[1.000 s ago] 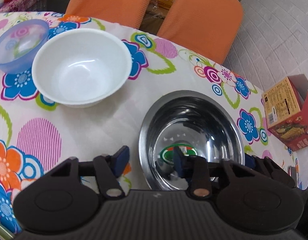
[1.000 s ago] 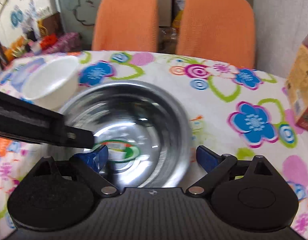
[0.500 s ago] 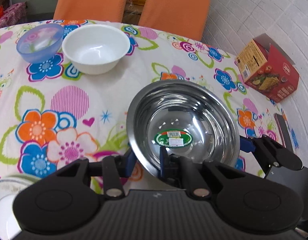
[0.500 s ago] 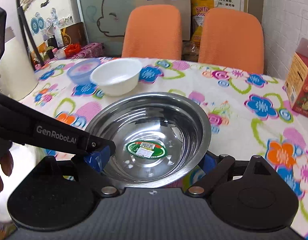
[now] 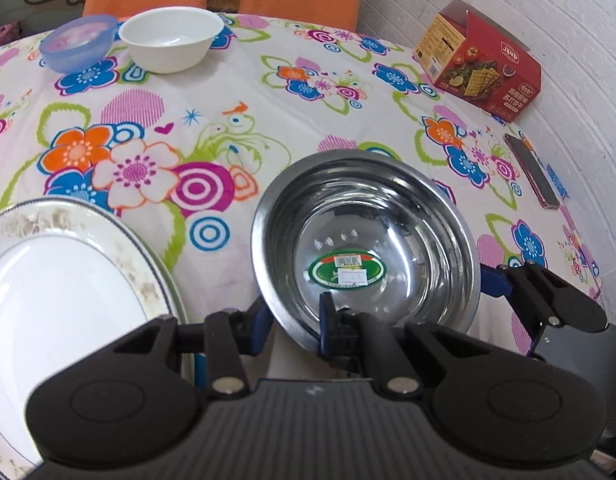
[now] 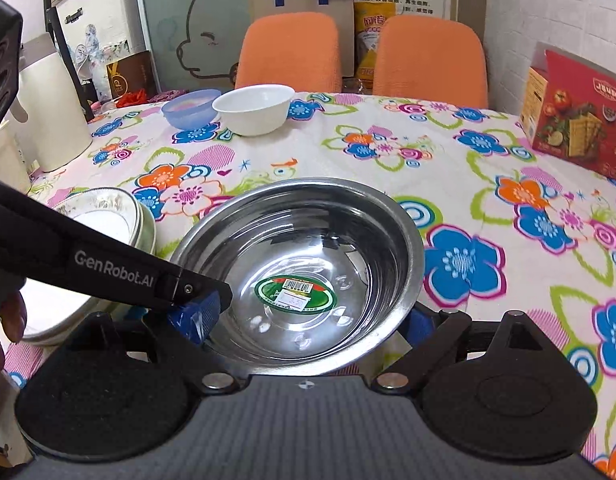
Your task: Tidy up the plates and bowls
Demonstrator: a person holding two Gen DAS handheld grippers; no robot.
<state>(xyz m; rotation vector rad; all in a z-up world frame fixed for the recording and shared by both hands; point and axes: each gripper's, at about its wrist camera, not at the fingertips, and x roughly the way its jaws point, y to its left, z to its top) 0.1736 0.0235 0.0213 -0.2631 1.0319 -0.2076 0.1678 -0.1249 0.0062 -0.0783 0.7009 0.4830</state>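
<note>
A steel bowl (image 5: 363,216) (image 6: 308,232) with a green sticker inside hangs just above the flowered tablecloth. My left gripper (image 5: 292,320) is shut on its near left rim, one pad inside and one outside. My right gripper (image 6: 304,328) is open, and the bowl rests between its spread fingers; one blue pad (image 5: 493,282) sits by the bowl's right rim. A stack of white plates (image 5: 48,280) (image 6: 104,208) lies close to the bowl's left. At the far side stand a white bowl (image 5: 172,44) (image 6: 254,108) and a blue bowl (image 5: 78,40) (image 6: 190,108).
A red cracker box (image 5: 479,56) (image 6: 575,120) and a phone (image 5: 531,172) lie at the table's right. A white jug (image 6: 48,112) stands at the left edge. Two orange chairs (image 6: 288,52) stand behind the table. A hand (image 6: 4,320) shows at lower left.
My left gripper shut on the steel bowl's rim. Both grippers drew back toward the near side with the bowl. The plate stack came into view at the left.
</note>
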